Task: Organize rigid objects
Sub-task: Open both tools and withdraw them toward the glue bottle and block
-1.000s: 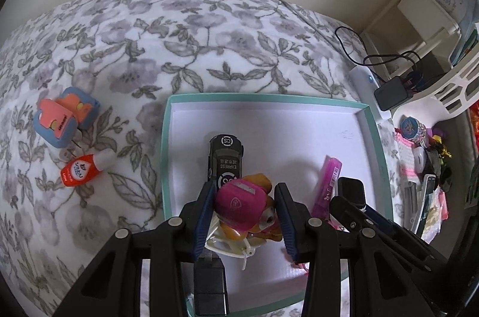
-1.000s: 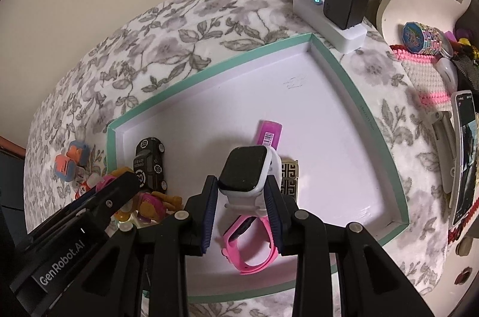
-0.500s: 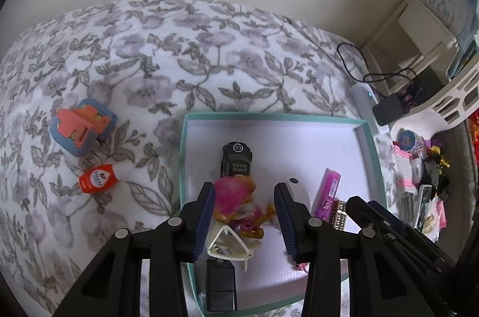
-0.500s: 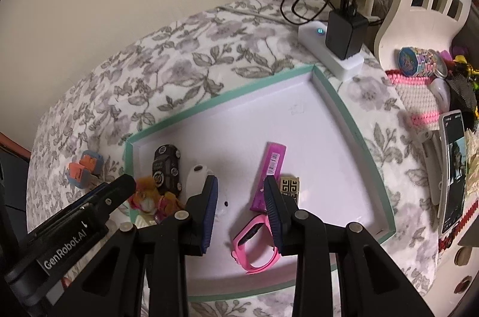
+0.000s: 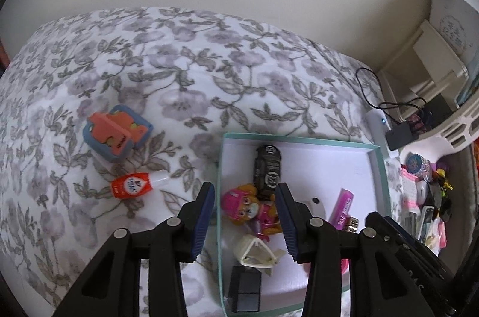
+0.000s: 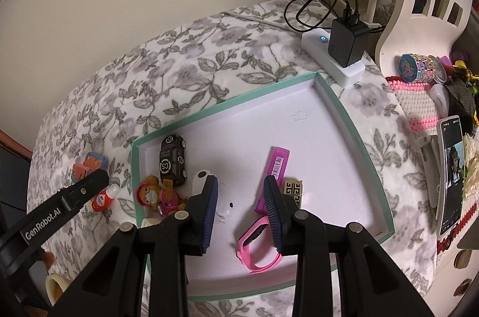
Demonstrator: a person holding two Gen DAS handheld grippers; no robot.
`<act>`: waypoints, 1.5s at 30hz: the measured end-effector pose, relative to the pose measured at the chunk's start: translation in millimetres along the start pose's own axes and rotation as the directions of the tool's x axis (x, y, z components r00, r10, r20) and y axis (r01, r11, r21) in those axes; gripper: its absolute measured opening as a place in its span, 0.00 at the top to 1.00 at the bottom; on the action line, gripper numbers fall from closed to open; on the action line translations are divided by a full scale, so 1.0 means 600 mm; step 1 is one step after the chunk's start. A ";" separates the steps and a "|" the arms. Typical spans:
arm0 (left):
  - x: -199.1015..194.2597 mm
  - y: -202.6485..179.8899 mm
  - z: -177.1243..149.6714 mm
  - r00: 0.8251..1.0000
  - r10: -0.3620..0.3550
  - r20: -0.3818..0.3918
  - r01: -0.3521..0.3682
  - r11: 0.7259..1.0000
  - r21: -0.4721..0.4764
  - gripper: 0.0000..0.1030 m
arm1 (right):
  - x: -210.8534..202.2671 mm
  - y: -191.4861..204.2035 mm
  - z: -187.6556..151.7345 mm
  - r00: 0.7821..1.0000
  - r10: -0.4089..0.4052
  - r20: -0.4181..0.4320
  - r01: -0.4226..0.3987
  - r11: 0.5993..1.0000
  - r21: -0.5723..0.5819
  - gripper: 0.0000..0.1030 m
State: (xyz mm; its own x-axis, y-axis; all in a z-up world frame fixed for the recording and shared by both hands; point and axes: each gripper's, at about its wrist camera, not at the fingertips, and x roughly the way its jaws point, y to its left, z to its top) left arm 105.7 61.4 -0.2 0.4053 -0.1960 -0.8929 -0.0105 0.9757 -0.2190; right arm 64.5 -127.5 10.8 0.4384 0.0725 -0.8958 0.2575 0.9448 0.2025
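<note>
1. Rigid objects: black toy car (image 6: 172, 160), pink pup figure (image 5: 250, 208) and pink wristband (image 6: 257, 245) lie inside the shallow teal-rimmed tray (image 6: 347, 119).
2. Left gripper (image 5: 245, 219) and right gripper (image 6: 240, 209): jaws apart, empty, above the tray.
3. Likely next: fetch the orange squeeze bottle (image 5: 134, 184) and blue-orange block (image 5: 115, 132) from the floral cloth (image 5: 179, 77).

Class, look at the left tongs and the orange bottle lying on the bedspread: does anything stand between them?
Nothing visible does. The orange bottle lies alone on the bedspread, left of the open left tongs.
</note>
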 end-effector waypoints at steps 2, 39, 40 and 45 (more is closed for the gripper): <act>0.000 0.007 0.002 1.000 0.008 0.002 -0.007 1.000 -0.010 0.50 | 0.002 0.002 0.000 1.000 -0.001 -0.005 0.001 1.000 -0.004 0.68; -0.010 0.134 0.017 0.978 0.195 0.070 -0.179 0.966 -0.185 0.00 | 0.021 0.039 -0.005 0.999 -0.004 0.035 0.007 0.997 -0.083 0.10; -0.012 0.137 0.018 0.978 0.195 0.074 -0.179 0.966 -0.189 0.00 | 0.020 0.040 -0.005 0.999 -0.002 0.040 0.005 0.996 -0.085 0.10; -0.025 0.159 0.023 0.975 0.196 0.102 -0.171 0.962 -0.215 0.00 | 0.016 0.047 -0.003 0.997 0.026 0.070 -0.019 0.996 -0.091 0.10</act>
State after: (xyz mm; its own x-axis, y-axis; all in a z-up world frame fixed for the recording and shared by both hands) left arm 111.1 158.7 -2.1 0.4867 0.0106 -0.8735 -0.2759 0.9506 -0.1422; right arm 74.5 -99.4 7.5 0.5040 0.0744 -0.8605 0.1693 0.9684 0.1829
